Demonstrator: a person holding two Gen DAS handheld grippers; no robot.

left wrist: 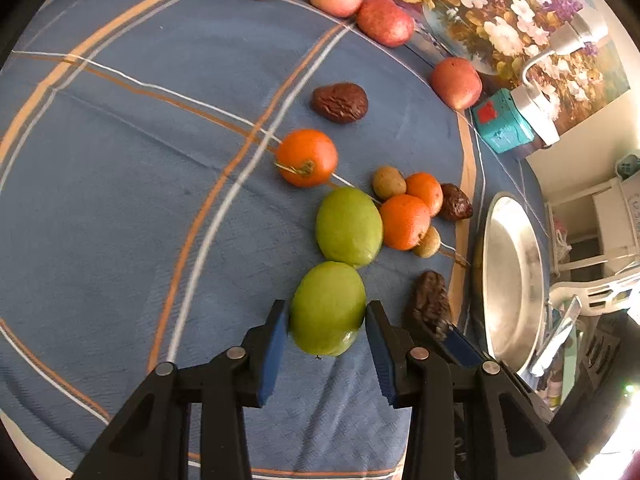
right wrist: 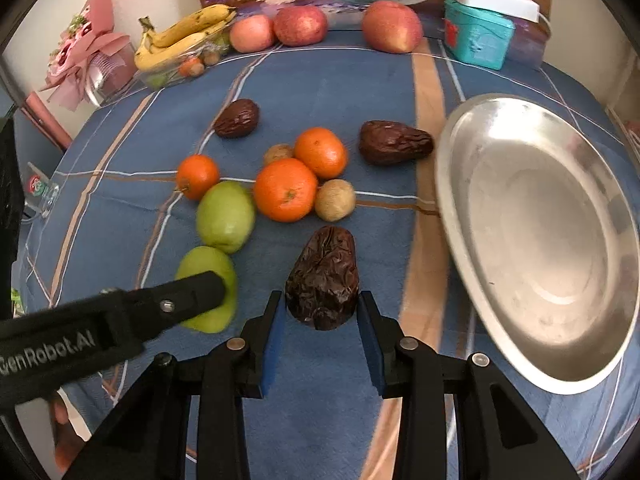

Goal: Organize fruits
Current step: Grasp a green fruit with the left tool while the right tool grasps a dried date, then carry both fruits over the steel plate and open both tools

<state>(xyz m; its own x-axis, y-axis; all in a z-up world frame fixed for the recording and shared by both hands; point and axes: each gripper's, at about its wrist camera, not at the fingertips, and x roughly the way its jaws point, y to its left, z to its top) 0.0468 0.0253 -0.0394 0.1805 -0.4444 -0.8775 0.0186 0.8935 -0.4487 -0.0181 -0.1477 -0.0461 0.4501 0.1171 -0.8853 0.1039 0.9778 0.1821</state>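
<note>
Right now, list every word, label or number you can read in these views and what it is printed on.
"enRobot.AI": white letters on the black arm of the left gripper, first letter cut off at the frame edge.
Red mark on the teal box: too blurred to read.
Red and green sticker at the table's left edge: too small to read.

Tabletop (right wrist: pixel 320 80), covered in blue plaid cloth. Lying on it: two green fruits (right wrist: pixel 225 217), three oranges (right wrist: pixel 285 189), two kiwis (right wrist: pixel 335 200), three wrinkled dark fruits (right wrist: pixel 323 278), three red apples (right wrist: pixel 393 27), steel plate (right wrist: pixel 536 236), teal box (right wrist: pixel 476 34), bananas (right wrist: pixel 188 36) in clear tray.
</note>
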